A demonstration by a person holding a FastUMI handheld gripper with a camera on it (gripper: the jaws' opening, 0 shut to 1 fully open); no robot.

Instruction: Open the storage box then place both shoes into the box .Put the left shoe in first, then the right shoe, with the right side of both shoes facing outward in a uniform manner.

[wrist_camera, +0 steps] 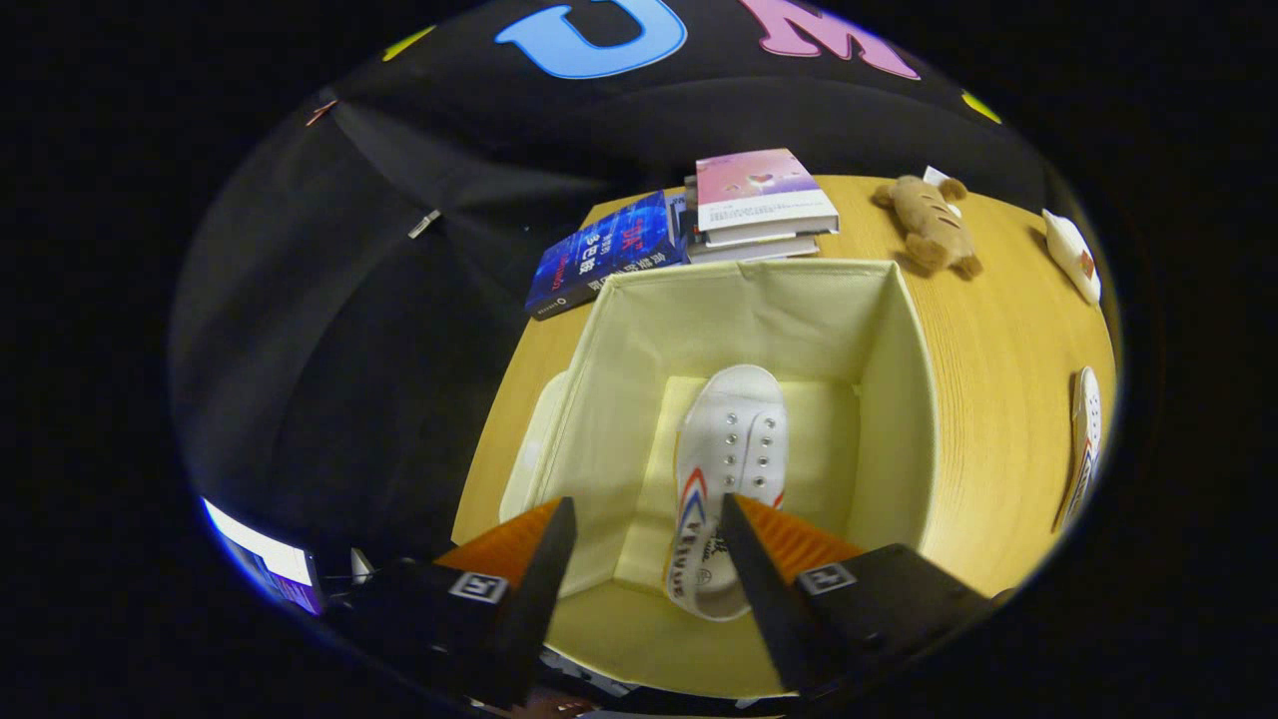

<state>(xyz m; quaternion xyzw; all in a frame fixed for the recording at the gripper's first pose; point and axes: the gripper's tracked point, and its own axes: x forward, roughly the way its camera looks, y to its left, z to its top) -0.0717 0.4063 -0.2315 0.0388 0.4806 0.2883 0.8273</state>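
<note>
Tongs (647,559) hang spread wide over the open fabric storage box (904,399), holding nothing. Between and just beyond the fingers, a white canvas shoe (729,449) with metal eyelets and red-blue side stripes lies flat on the cream floor. Far right on the wooden worktop (998,419) lies the second shoe (1083,449); books (764,195) and a plush toy (934,225) sit beyond the box.

The tool (649,539) hangs with its fingers apart over the open storage box (899,399), nothing between them. One white shoe (729,449) lies on the box floor, its heel end by the right finger. A second shoe (1083,439) lies on the wooden surface (998,379) beside the box, with books (699,215) and a plush toy (931,225) beyond.
</note>
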